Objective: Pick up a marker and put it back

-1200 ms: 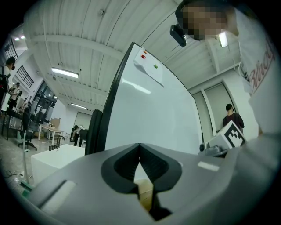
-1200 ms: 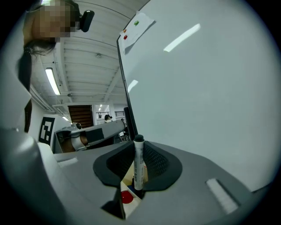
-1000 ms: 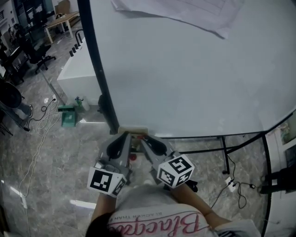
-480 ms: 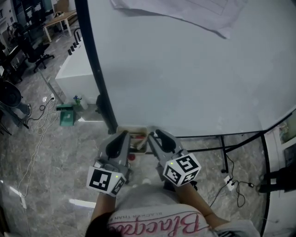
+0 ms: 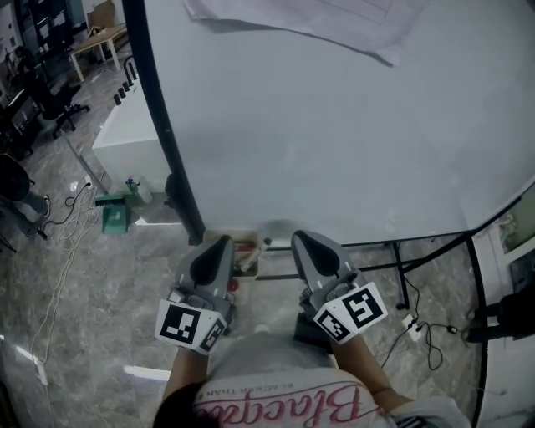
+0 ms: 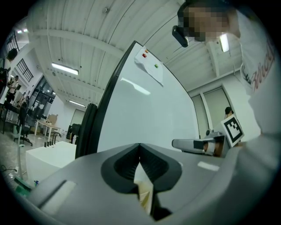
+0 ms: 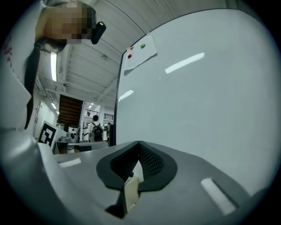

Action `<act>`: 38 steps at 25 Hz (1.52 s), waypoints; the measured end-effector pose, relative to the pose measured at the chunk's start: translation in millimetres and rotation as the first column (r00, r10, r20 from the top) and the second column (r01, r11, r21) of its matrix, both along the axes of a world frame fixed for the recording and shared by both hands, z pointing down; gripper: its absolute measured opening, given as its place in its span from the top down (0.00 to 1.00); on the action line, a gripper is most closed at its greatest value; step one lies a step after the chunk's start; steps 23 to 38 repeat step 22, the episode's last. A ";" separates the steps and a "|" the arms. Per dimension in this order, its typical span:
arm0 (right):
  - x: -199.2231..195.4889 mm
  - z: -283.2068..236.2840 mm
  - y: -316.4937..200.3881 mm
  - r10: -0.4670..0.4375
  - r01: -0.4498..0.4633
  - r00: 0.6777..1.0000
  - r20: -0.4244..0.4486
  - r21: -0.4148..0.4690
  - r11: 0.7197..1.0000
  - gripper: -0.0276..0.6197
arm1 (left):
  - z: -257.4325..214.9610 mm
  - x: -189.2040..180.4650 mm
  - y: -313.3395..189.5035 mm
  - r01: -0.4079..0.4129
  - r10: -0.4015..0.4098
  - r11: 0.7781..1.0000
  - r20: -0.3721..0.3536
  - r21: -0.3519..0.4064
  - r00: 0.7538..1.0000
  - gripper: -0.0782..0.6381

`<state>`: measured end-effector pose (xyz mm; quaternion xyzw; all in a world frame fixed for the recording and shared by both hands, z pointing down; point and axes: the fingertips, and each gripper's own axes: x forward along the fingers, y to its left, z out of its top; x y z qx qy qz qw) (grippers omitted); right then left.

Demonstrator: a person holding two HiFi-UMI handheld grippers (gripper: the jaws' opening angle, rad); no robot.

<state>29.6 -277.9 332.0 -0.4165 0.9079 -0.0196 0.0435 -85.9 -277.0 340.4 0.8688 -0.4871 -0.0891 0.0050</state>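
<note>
At the foot of the whiteboard (image 5: 334, 125), a small beige tray (image 5: 253, 266) holds what looks like a red-capped marker (image 5: 244, 248), too small to make out clearly. The left tool (image 5: 220, 242) points at the tray, its tip just beside the tray's left end and near the marker. Its jaws are pressed together with nothing between them, as the left gripper view shows (image 6: 139, 147). The right tool (image 5: 300, 236) sits to the right of the tray, apart from the marker, its tip toward the board. Its jaws are closing and already meet (image 7: 139, 144), with nothing between them. A paper sheet (image 5: 318, 21) hangs high on the board.
</note>
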 end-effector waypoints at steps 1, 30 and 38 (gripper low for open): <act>1.2 -0.6 0.2 0.007 -0.007 1.000 -0.014 0.007 1.000 0.95 | -0.9 0.7 0.1 -0.002 0.002 1.000 0.001 0.002 1.000 0.89; -15.6 -3.6 13.9 -0.019 0.024 0.995 -0.098 0.051 0.998 0.95 | -7.8 -7.8 10.9 0.003 -0.004 1.000 0.013 0.020 1.000 0.89; -15.6 -3.6 13.9 -0.019 0.024 0.995 -0.098 0.051 0.998 0.95 | -7.8 -7.8 10.9 0.003 -0.004 1.000 0.013 0.020 1.000 0.89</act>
